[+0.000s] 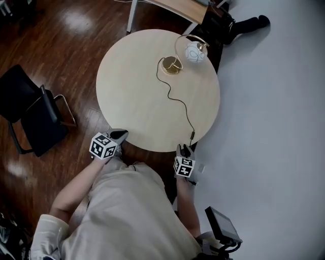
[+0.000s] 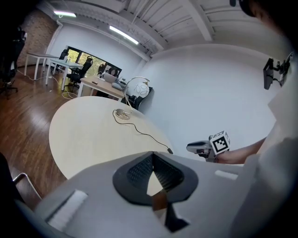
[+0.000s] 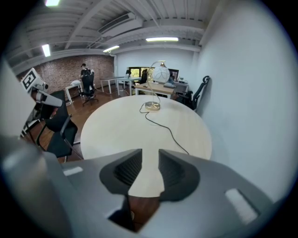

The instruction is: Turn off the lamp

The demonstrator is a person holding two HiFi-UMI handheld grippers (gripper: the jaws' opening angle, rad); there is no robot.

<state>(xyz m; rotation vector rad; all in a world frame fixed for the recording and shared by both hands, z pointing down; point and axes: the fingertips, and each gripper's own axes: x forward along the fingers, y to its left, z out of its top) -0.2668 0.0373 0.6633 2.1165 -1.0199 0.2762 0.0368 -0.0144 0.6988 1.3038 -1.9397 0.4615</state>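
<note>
A lamp with a gold base (image 1: pixel 171 66) and a white globe shade (image 1: pixel 195 52) stands at the far side of the round pale table (image 1: pixel 132 96). Its black cord (image 1: pixel 177 99) winds to an inline switch (image 1: pixel 192 135) at the near right edge. My right gripper (image 1: pixel 185 149) hovers just short of that switch, open, with nothing between its jaws (image 3: pixel 150 155). My left gripper (image 1: pixel 120 134) sits at the near left edge, its tips touching (image 2: pixel 152 154) on nothing. The left gripper view shows the globe shade (image 2: pixel 138 88), the switch (image 2: pixel 170 150) and the right gripper (image 2: pixel 198 147).
A black chair (image 1: pixel 30 114) stands on the wooden floor left of the table. A desk (image 1: pixel 175 7) and dark things (image 1: pixel 244 23) lie beyond the lamp. A pale wall (image 3: pixel 251 93) runs close along the table's right side.
</note>
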